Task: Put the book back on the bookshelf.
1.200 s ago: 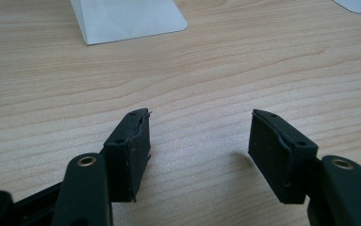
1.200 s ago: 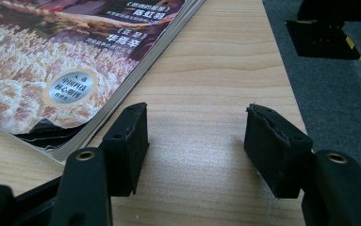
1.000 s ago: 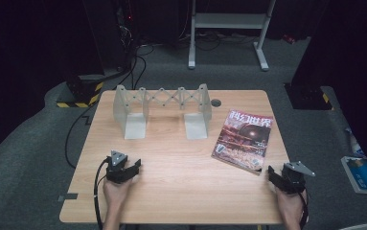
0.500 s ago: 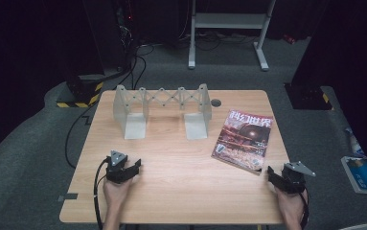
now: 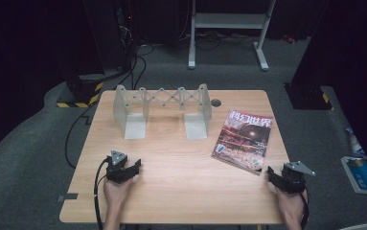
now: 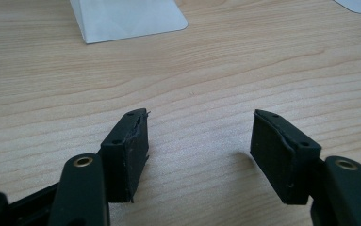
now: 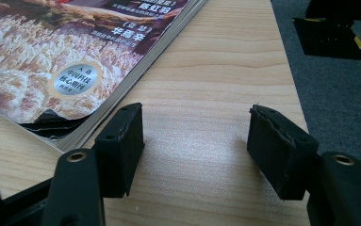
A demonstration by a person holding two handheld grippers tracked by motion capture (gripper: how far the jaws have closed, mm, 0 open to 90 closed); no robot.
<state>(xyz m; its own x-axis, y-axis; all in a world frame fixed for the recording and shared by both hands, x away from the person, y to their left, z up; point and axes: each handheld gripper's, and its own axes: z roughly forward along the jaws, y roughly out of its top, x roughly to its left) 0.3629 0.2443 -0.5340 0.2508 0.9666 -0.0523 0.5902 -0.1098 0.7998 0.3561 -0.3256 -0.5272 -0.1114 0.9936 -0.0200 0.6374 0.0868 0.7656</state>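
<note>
Landmark: magazine, lying flat and face up on the right part of the wooden bench, cover with red and orange artwork, slightly skewed to the bench edge.

Right gripper: rests on the bench just beside the magazine's near right corner, held by the person's right hand. In the right gripper view, fingers stand wide with bare wood between them; the left finger sits just beside the magazine's worn corner, and I cannot tell whether it touches. Its fingers have just been shifting a little in width, nothing between them.

Left gripper: well apart from the magazine, on the near left part of the bench, held by the left hand. Fingers wide, bare wood between.

Grey folding rack: upright at the far side of the bench, left of the magazine, two flat feet on the wood. Small dark round thing just beyond the magazine's far edge.
</note>
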